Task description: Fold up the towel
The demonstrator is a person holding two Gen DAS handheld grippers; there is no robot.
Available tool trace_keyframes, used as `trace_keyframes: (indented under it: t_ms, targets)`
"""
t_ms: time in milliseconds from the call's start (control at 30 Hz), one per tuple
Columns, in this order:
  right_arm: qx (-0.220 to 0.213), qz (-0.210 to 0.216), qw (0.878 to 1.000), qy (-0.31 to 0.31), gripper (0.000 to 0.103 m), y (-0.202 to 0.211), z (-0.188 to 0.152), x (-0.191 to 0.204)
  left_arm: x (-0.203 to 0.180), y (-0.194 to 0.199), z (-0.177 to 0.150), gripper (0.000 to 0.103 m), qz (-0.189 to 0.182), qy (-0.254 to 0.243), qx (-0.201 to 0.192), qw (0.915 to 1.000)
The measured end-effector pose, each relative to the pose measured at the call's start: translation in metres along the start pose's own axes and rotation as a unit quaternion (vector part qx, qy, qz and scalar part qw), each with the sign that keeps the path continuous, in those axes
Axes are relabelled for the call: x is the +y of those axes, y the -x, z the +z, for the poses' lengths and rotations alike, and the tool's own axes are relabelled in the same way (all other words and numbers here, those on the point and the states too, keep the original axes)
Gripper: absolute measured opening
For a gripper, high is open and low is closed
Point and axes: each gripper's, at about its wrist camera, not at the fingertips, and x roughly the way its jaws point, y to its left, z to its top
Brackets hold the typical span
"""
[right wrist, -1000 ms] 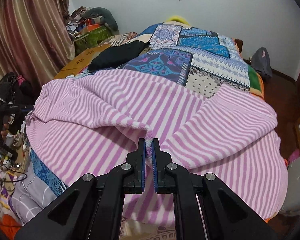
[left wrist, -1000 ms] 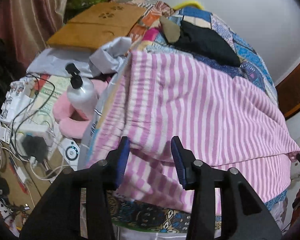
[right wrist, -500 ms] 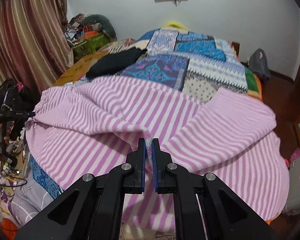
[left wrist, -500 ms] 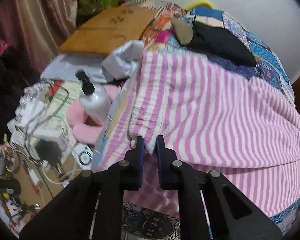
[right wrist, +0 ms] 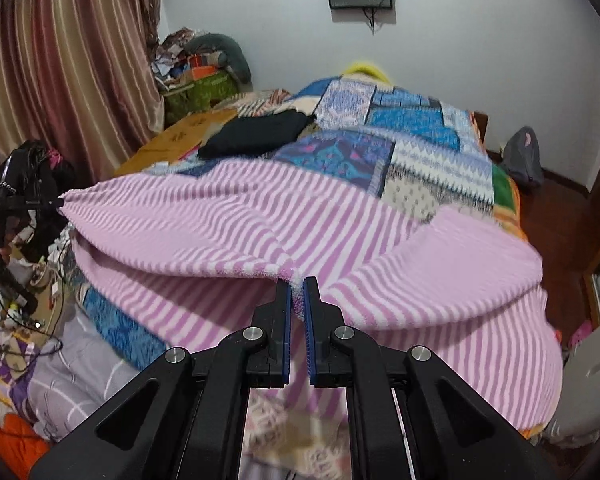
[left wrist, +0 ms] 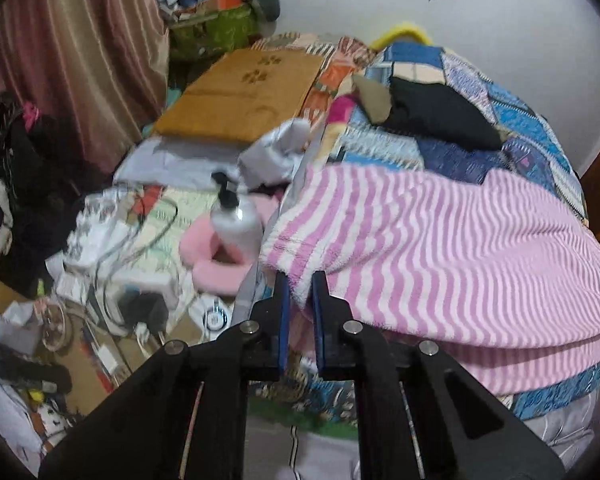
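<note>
A pink-and-white striped towel (right wrist: pixel 340 232) lies spread across the near end of a bed covered by a blue patchwork quilt (right wrist: pixel 400 128), its lower layer hanging over the bed's near edge. The left gripper (left wrist: pixel 299 292) has just closed its jaws and now pinches the towel's corner at the bed's left edge, next to a floor crowded with cables and a white pump bottle (left wrist: pixel 236 220). The right gripper (right wrist: pixel 297 296) has its jaws pressed together on the towel's near hem, farther along that edge. Both held points are raised off the bed, so an upper layer lifts away from the layer beneath. The step in hand looks like the first fold. The next move probably calls for carrying both corners together toward the bed's far end, keeping the hem taut and level, then lowering them onto the towel's far edge.
</note>
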Motion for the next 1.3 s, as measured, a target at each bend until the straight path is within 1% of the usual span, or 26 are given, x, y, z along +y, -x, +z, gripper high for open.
trace_keyframes:
  t_ms: [167, 267, 367, 433, 467, 600, 633, 667, 700, 733, 767, 833, 900, 967, 1033, 1133, 1200, 1300]
  targets:
    - [0.029, 0.001, 0.999, -0.012, 0.005, -0.011, -0.018, 0.002, 0.003, -0.031, -0.028, 0.01, 0.015, -0.007, 0.04, 0.9991]
    - [0.056, 0.002, 0.998, -0.014, 0.006, -0.021, -0.028, 0.001, 0.001, -0.045, -0.041, 0.011, 0.023, -0.016, 0.056, 0.9981]
    - [0.076, -0.003, 0.997, -0.017, 0.006, -0.025, -0.035, 0.001, -0.003, -0.038, -0.043, 0.012, 0.028, -0.023, 0.049, 0.9981]
    - [0.081, -0.011, 0.997, -0.018, 0.006, -0.022, -0.038, -0.002, -0.003, -0.028, -0.04, 0.016, 0.034, -0.024, 0.04, 0.9983]
    - [0.081, -0.013, 0.996, -0.024, 0.006, -0.018, -0.038, -0.007, -0.003, -0.023, -0.038, 0.019, 0.038, -0.023, 0.036, 0.9984]
    - [0.069, -0.031, 0.996, -0.047, 0.007, -0.001, -0.035, -0.029, -0.001, 0.001, -0.026, 0.024, 0.052, -0.012, 0.008, 0.9985]
    - [0.064, -0.04, 0.996, -0.05, 0.009, 0.002, -0.031, -0.034, -0.003, 0.007, -0.022, 0.027, 0.054, -0.012, 0.001, 0.9985]
    - [0.058, -0.049, 0.996, -0.051, 0.013, 0.006, -0.028, -0.04, -0.007, 0.013, -0.017, 0.032, 0.054, -0.011, -0.008, 0.9985]
    - [0.053, -0.056, 0.996, -0.054, 0.02, 0.009, -0.025, -0.045, -0.01, 0.017, -0.012, 0.034, 0.052, -0.011, -0.015, 0.9985]
    - [0.047, -0.061, 0.995, -0.057, 0.024, 0.011, -0.021, -0.049, -0.014, 0.02, -0.007, 0.039, 0.05, -0.01, -0.023, 0.9984]
    - [0.037, -0.068, 0.995, -0.061, 0.03, 0.014, -0.014, -0.058, -0.02, 0.024, -0.002, 0.041, 0.048, -0.012, -0.031, 0.9983]
    - [0.026, -0.076, 0.995, -0.064, 0.036, 0.015, -0.005, -0.067, -0.032, 0.026, 0.01, 0.042, 0.041, -0.016, -0.039, 0.9983]
    - [0.017, -0.085, 0.994, -0.072, 0.047, 0.011, 0.01, -0.08, -0.048, 0.025, 0.025, 0.047, 0.034, -0.019, -0.047, 0.9981]
    - [0.008, -0.09, 0.993, -0.08, 0.051, 0.004, 0.023, -0.092, -0.066, 0.021, 0.04, 0.059, 0.029, -0.023, -0.056, 0.9977]
    - [0.008, -0.095, 0.992, -0.085, 0.052, -0.007, 0.035, -0.105, -0.084, 0.015, 0.053, 0.066, 0.024, -0.027, -0.064, 0.9973]
    - [0.014, -0.1, 0.99, -0.097, 0.054, -0.033, 0.053, -0.125, -0.11, -0.004, 0.073, 0.069, 0.009, -0.031, -0.061, 0.9976]
    - [0.026, -0.103, 0.989, -0.103, 0.054, -0.054, 0.063, -0.141, -0.127, -0.021, 0.083, 0.069, 0.001, -0.038, -0.052, 0.9979]
    - [0.048, -0.117, 0.987, -0.102, 0.054, -0.089, 0.073, -0.162, -0.15, -0.05, 0.092, 0.069, -0.005, -0.051, -0.037, 0.998]
